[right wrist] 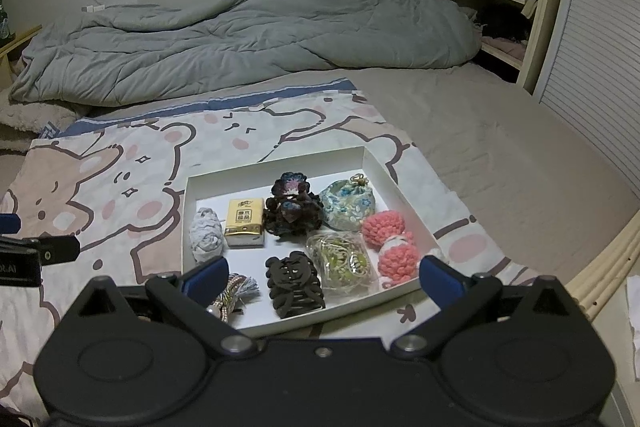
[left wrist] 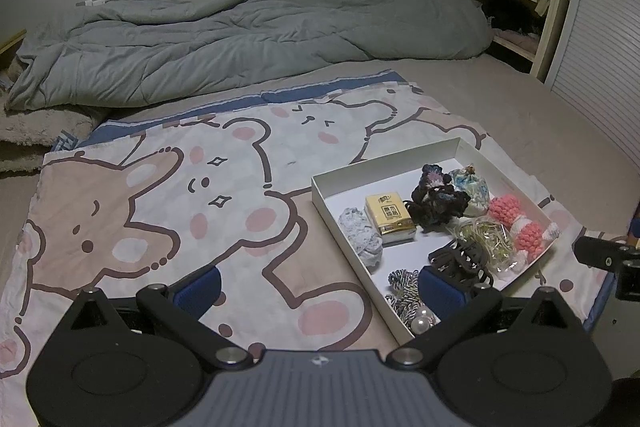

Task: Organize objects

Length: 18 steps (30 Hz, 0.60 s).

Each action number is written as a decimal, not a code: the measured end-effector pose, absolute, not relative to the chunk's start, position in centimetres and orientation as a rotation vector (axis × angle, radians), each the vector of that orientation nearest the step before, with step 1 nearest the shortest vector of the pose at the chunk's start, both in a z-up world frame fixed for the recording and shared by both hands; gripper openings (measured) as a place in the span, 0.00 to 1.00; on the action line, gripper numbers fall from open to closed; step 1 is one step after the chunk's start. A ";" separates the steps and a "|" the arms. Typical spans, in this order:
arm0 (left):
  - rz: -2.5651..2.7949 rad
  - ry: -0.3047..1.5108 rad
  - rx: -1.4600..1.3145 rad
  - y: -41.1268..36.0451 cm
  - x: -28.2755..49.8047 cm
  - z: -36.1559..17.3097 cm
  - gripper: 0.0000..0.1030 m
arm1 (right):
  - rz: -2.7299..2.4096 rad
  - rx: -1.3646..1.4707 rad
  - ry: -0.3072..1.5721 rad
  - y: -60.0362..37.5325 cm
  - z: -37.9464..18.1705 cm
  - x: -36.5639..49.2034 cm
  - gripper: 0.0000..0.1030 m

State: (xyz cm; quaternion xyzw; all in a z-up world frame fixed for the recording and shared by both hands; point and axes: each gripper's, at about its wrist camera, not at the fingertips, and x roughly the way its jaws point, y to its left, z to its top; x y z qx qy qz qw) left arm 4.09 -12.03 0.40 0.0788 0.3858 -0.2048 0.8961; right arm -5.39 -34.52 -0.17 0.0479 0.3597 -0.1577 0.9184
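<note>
A white box [right wrist: 376,163] lies on a bear-print cloth [right wrist: 120,187] spread over the bed, with a grey duvet [right wrist: 248,39] bunched at 12 o'clock. In the box, seen from the right wrist: a grey scrunchie [right wrist: 206,235] at 9 o'clock, a tissue pack [right wrist: 245,221] just beside it, a dark crochet piece [right wrist: 294,209] at centre, a floral pouch [right wrist: 349,203] at 1 o'clock, a pink knit piece [right wrist: 390,243] at 3 o'clock, a clear bag of bands [right wrist: 342,261] beside it, a black claw clip [right wrist: 294,285] at 6 o'clock and a tassel cord [right wrist: 236,289] at 7 o'clock.

The right gripper [right wrist: 322,277] hangs over the box's near edge, fingers wide apart, empty. The left gripper [left wrist: 320,287] hangs over the cloth and the box's left wall, fingers also wide apart, empty.
</note>
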 end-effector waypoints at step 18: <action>-0.436 0.810 0.159 -12.2 4.2 0.3 1.00 | -0.329 0.090 0.740 -34.6 -0.1 -5.5 1.00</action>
